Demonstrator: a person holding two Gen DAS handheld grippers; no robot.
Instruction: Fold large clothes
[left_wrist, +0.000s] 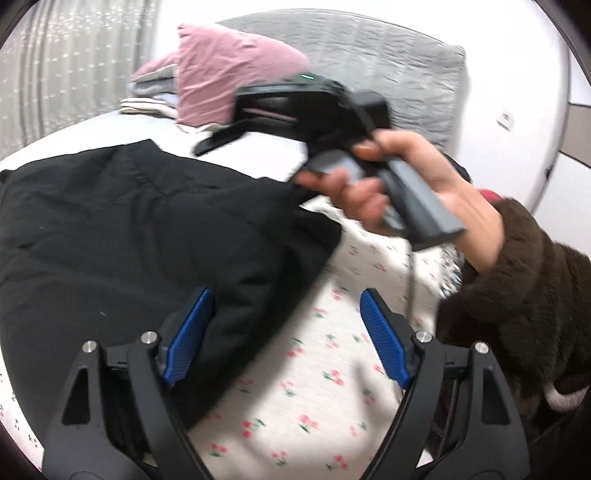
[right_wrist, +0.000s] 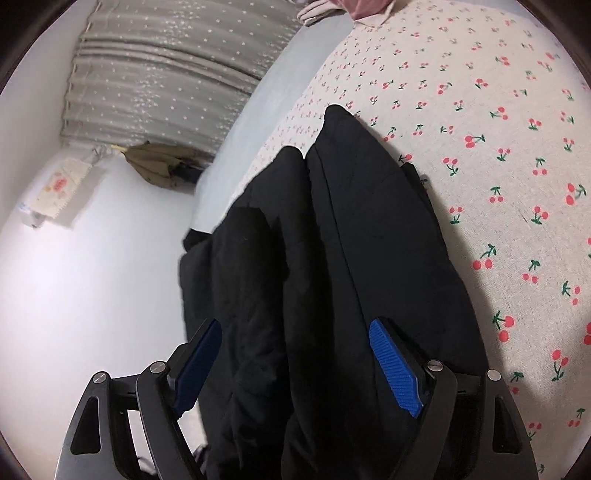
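The black padded coat (left_wrist: 140, 236) lies bunched on the bed (right_wrist: 480, 166), over its cherry-print sheet and near the edge where the mattress drops to the pale floor. It looks thick, soft and puffy, so it will likely slump and spring back, not hold a crease; its smooth shell may slide. A firm pinch through a hem or a seam edge seems the best hold, since loose padding could slip out. The left hand-held gripper (left_wrist: 286, 332) hovers over the coat's near edge, tilted down, its blue pads standing wide apart with nothing between them. The right hand-held gripper (right_wrist: 295, 365) straddles a raised fold of the coat, pads spread and not pressing it. In the left view a bare hand (left_wrist: 406, 192) in a brown fleece sleeve (left_wrist: 524, 314) grips that tool's handle.
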